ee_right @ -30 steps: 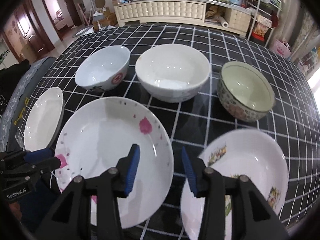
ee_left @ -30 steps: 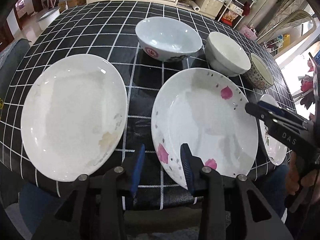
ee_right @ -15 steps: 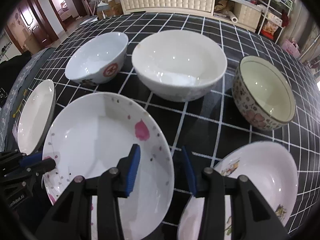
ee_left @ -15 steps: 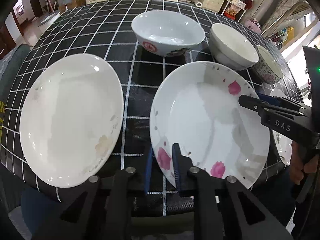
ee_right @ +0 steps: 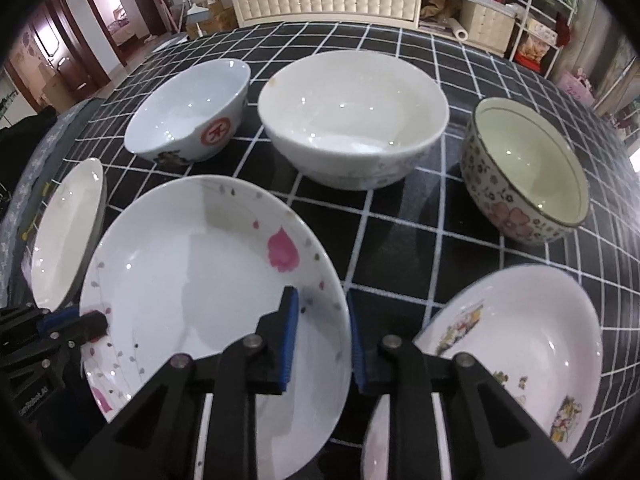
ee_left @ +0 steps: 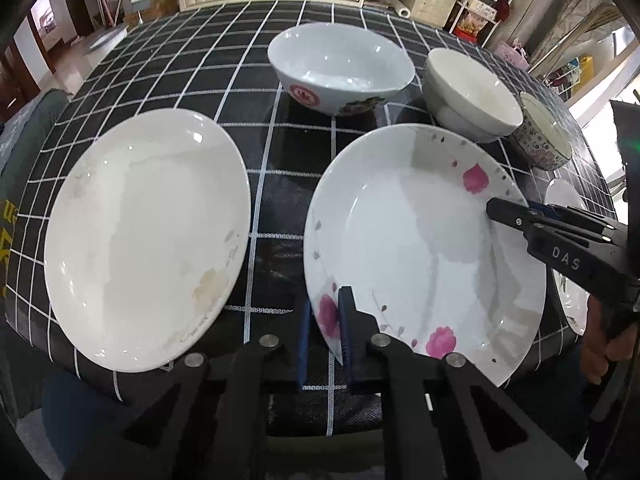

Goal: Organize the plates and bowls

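Note:
A white plate with pink flowers [ee_left: 420, 232] lies at the table's near edge; it also shows in the right wrist view [ee_right: 200, 280]. My left gripper [ee_left: 324, 328] is shut on its near left rim. My right gripper [ee_right: 320, 336] is open, its jaws straddling the plate's right rim without closing; it appears at the right of the left wrist view [ee_left: 520, 216]. A plain white plate [ee_left: 144, 236] lies to the left. A plate with printed pictures [ee_right: 512, 360] lies to the right.
Three bowls stand in a row behind the plates: a bowl with a red mark [ee_right: 192, 112], a plain white bowl [ee_right: 352, 116] and a flowered bowl [ee_right: 524, 168]. The black checked tablecloth [ee_left: 276, 200] covers the table. A cabinet [ee_right: 328, 0] stands beyond it.
My left gripper closed from open onto the flowered plate's near rim. My right gripper moved forward so that its open jaws now straddle the plate's right rim.

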